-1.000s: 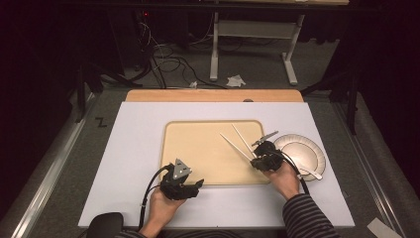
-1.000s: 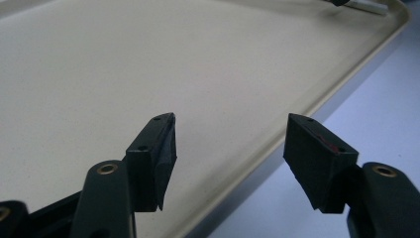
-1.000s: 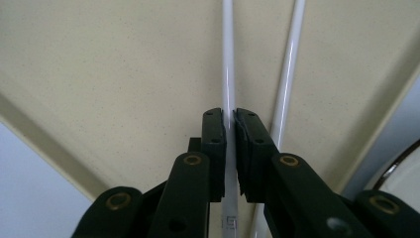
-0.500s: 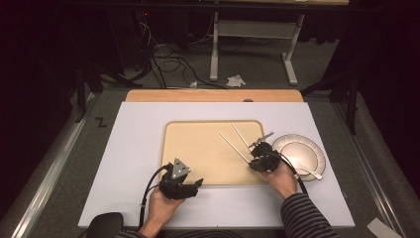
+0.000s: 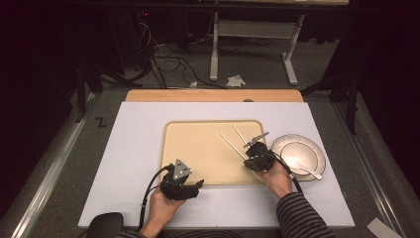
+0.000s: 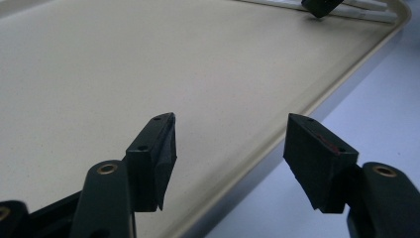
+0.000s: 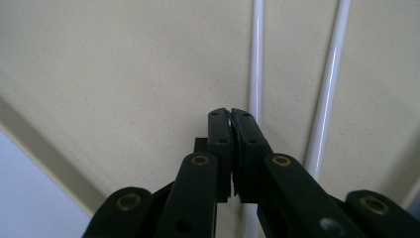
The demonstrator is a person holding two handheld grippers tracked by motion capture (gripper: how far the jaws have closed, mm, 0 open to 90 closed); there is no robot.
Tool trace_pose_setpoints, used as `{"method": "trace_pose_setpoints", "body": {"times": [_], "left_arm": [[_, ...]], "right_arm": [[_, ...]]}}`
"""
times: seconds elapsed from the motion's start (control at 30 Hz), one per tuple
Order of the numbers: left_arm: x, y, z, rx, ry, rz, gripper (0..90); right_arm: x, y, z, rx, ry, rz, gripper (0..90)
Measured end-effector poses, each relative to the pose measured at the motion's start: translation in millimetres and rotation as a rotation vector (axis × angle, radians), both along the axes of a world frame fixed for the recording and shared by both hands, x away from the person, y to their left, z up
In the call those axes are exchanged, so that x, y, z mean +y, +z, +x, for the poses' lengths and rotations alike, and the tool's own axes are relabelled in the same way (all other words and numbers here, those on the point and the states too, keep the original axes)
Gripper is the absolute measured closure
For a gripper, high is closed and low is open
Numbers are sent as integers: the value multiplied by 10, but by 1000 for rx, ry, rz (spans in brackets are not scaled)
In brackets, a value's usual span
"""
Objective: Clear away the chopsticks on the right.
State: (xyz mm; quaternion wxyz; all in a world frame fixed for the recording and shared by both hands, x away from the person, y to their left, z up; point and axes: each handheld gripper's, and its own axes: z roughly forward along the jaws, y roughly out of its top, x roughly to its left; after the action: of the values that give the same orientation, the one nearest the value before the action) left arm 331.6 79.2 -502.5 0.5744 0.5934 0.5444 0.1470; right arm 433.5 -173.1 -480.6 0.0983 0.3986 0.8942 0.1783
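Dark room, white board (image 5: 129, 148) on the table, beige tray (image 5: 198, 148) in the middle of it.

Just changed: right gripper (image 7: 231, 116) jaws have just been closing, now pressed together at the tips. Sitting at the near ends of two white chopsticks (image 5: 230, 144) lying side by side on the right part of the tray, slanting far-left.

In the right gripper view: left chopstick (image 7: 256, 59) runs straight down under the jaw on that side and reappears below it. Thin pale sliver visible between the tips. Can't confirm the stick is actually pinched, as opposed to lying just beneath. Right chopstick (image 7: 332, 74) lies free beside the jaws, apart from them.

Meaning for the job: looks like a pick attempt on one chopstick. Grip unproven until it lifts.

Left gripper (image 6: 230, 144) jaws wide apart, nothing between them, parked over the near edge of the tray, pointing across at the chopsticks.

White plate (image 5: 317, 148) with a spoon (image 5: 304, 168) on it, right of the tray, untouched.

Versus a second ago: right hand slightly lower and a touch further left. Chopsticks in the same spot at the same angle, so no lift yet. Left hand and gripper unmoved, same opening. Plate and spoon unchanged.
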Motion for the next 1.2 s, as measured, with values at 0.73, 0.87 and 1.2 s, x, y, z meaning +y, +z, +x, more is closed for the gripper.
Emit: {"method": "trace_pose_setpoints", "body": {"times": [0.73, 0.87, 1.2], "left_arm": [[-28, -14, -20, -1, -12, 12, 376], [-26, -13, -19, 0, -10, 12, 376], [-23, -13, -24, -1, -12, 16, 376]], "right_arm": [[144, -35, 56, -5, -4, 26, 900], [108, -40, 86, -13, -19, 29, 900], [57, -40, 141, -30, -61, 22, 900]]}}
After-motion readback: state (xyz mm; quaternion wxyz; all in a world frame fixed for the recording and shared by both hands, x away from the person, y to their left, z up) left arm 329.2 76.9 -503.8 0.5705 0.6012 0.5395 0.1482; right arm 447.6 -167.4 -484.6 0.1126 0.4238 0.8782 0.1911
